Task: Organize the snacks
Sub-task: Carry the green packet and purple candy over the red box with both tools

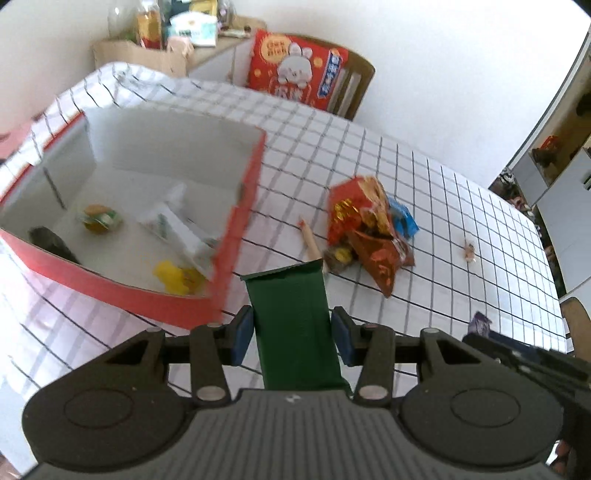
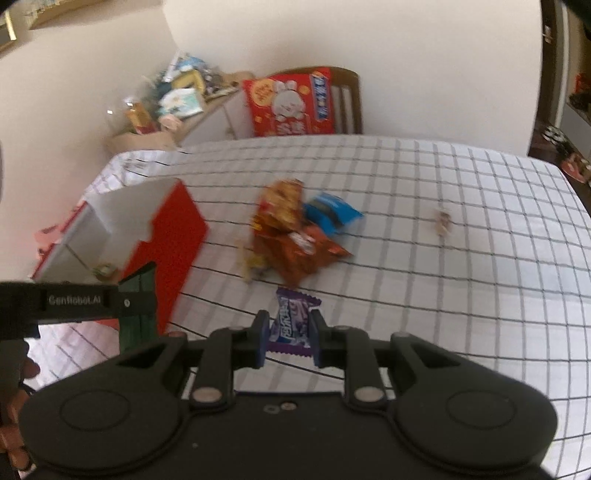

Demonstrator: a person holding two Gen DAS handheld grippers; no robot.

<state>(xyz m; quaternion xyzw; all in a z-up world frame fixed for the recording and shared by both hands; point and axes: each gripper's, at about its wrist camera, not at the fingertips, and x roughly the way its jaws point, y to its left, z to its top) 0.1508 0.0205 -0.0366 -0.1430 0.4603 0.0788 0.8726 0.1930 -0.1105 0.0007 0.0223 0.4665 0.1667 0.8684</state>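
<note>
My left gripper [image 1: 291, 332] is shut on a dark green snack packet [image 1: 291, 317], held above the checked tablecloth just right of the red box [image 1: 122, 291]. The box's white inside holds a small burger-print snack [image 1: 99, 218], a white packet [image 1: 177, 225] and a yellow sweet [image 1: 173, 277]. My right gripper [image 2: 287, 338] is shut on a purple wrapped candy [image 2: 291, 319], lifted over the cloth. Beyond it lies a pile of red and orange snack bags [image 2: 291, 236] with a blue packet [image 2: 332, 212]. In the right wrist view the left gripper [image 2: 136, 299] with the green packet shows at the left by the red box [image 2: 173, 236].
A small wrapped sweet [image 2: 443, 219] lies alone on the right of the table [image 2: 443, 295]. A chair with a big red snack bag [image 1: 299, 66] stands at the far edge. A cluttered cabinet [image 1: 166, 33] is behind the box. A person's hand [image 2: 18, 406] shows at the left.
</note>
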